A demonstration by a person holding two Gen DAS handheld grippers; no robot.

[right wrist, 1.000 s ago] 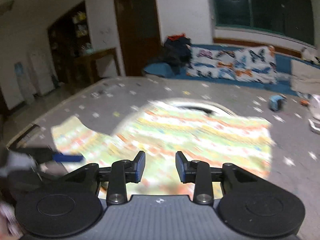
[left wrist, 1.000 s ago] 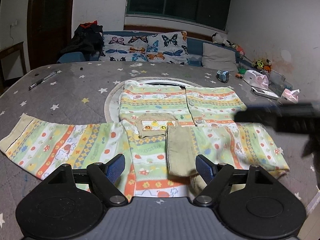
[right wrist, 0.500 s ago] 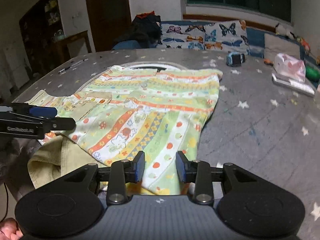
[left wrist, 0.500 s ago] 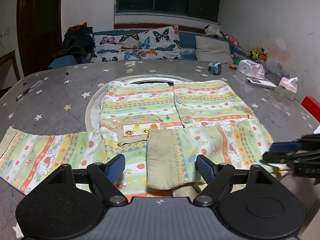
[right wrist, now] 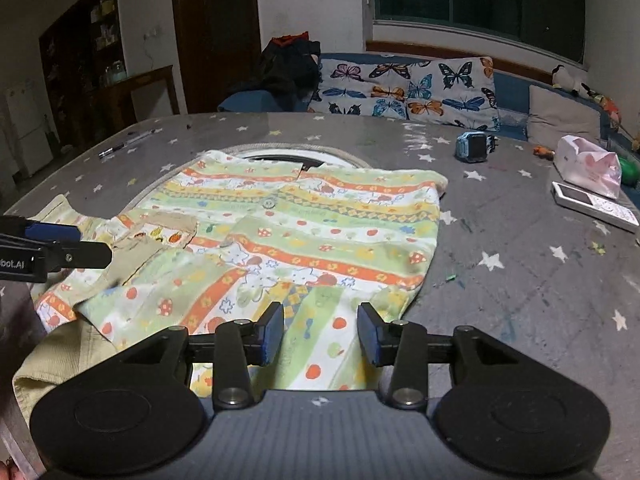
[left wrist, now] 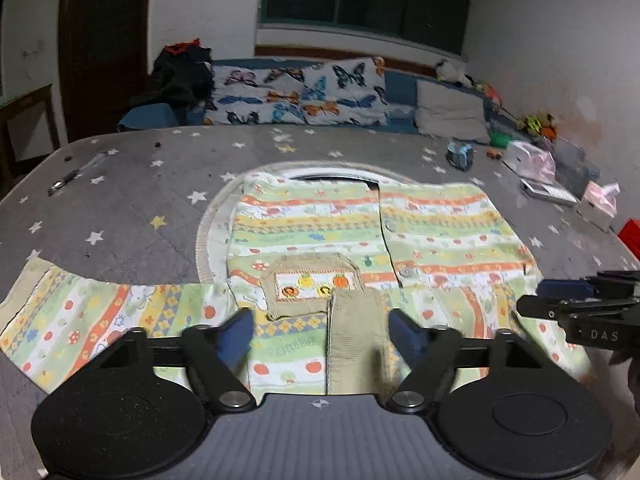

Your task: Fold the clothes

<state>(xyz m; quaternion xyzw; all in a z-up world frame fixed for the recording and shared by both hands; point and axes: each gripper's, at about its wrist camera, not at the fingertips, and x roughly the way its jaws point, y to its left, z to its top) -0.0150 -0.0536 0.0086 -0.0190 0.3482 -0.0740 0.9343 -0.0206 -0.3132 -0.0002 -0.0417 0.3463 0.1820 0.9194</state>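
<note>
Left wrist view: left gripper (left wrist: 320,330) spread wide, hovering over near hem of striped shirt (left wrist: 360,240), which lies flat on the grey star-print worktop (left wrist: 120,200), left sleeve (left wrist: 100,320) stretched out, right sleeve (right wrist: 224,300) folded across the front. Right gripper (right wrist: 320,334) also parted, nothing between its pads, over shirt's near right edge; touching cloth or not, hard to say. Pen (right wrist: 126,144) far left, blue watch (right wrist: 476,146) and phone (right wrist: 594,205) far right.

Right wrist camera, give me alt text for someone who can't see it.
A striped, fruit-patterned child's shirt lies spread on a grey star-print table, one sleeve folded across its front. The open right gripper hovers over the near hem; the left gripper enters from the left.
</note>
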